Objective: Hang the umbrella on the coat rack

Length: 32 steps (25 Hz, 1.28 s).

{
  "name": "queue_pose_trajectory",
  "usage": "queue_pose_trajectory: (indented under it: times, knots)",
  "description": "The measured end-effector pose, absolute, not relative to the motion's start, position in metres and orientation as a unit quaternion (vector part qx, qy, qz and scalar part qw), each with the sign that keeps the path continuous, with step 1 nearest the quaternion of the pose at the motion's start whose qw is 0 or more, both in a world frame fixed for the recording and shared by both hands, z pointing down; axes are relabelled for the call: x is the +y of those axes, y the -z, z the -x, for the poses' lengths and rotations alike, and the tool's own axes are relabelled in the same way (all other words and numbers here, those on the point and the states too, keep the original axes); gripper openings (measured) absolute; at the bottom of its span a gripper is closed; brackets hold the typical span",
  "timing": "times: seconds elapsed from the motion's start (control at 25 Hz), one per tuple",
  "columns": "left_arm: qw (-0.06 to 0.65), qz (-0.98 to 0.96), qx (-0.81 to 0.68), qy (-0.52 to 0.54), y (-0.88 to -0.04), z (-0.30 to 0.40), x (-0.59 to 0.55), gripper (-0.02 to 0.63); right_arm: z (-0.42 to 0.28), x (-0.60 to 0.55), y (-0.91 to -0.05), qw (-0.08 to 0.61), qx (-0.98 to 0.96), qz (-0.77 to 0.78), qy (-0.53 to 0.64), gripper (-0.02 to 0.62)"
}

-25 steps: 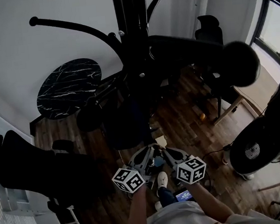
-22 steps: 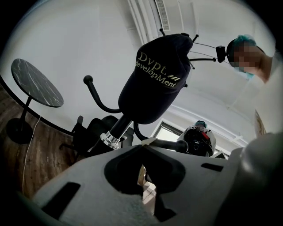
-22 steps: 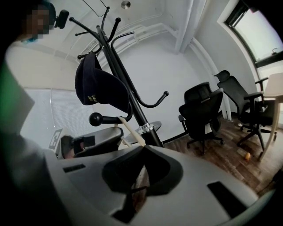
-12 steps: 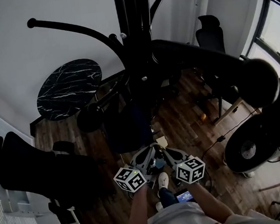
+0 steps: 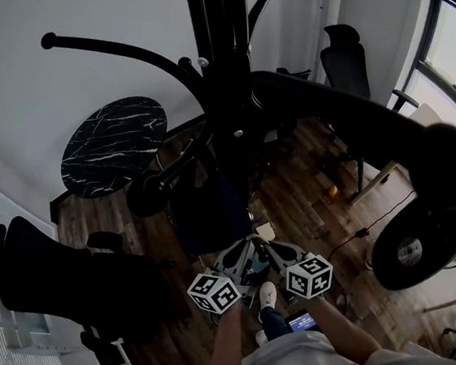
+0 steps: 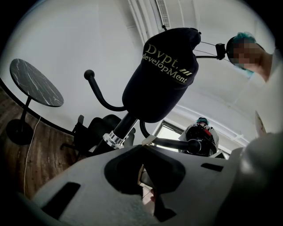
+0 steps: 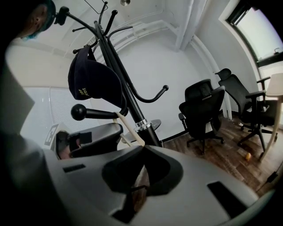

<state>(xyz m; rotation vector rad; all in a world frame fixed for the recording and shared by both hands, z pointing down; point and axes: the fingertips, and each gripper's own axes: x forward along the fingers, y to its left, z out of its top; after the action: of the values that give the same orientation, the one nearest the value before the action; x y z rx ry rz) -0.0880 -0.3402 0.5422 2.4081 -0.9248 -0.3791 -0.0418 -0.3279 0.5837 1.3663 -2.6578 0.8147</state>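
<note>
B/w marker cubes (image 5: pixel 213 292), white tee (image 5: pixel 293 357)

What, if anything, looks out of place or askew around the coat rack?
Little stands out. A small orange object lies loose on the wood floor near the office chairs. The cap hangs normally on the coat rack, and the left gripper and right gripper pinch a cream strap.
</note>
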Motion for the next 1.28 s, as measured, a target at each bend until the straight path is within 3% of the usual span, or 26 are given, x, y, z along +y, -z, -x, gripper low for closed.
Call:
queue_pose_trajectory:
  times: [1.28]
  knots:
    - [0.227, -0.898, -0.364, 0.102, -0.546, 0.080, -0.340, 0.021, 0.066, -0.319, -0.598, 0.107, -0.891, -0.410, -0.164, 0.012]
